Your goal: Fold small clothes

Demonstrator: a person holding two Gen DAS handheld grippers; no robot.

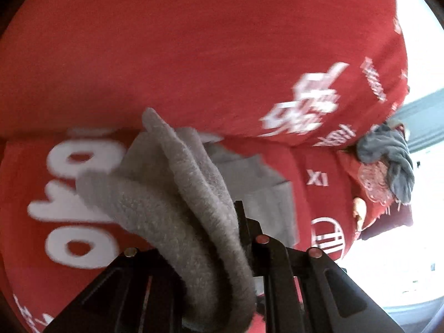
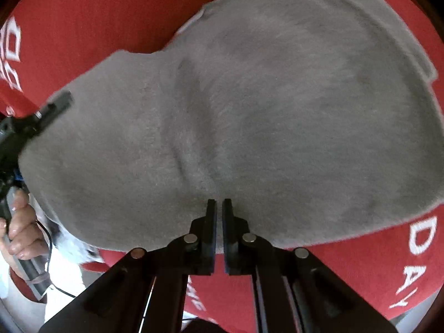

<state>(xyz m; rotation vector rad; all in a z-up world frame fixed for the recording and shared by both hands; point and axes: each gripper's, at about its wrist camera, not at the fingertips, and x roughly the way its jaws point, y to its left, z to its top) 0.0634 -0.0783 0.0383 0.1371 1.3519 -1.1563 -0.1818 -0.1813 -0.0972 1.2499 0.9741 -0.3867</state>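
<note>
The right gripper [image 2: 219,205] has its jaws pressed nearly together, tips at the near edge of the grey fleece garment [image 2: 249,111]; whether cloth is caught between them cannot be told. The garment lies spread on the red printed cover [image 2: 83,19]. At the garment's left edge, the left gripper [image 2: 55,105] pinches the fleece, a hand [image 2: 19,227] on its handle. From the left wrist, that gripper [image 1: 222,233] clamps a raised fold of the garment [image 1: 177,194]. Beyond the garment, a dark grey cloth [image 1: 388,155] lies bunched on the cover [image 1: 194,41].
</note>
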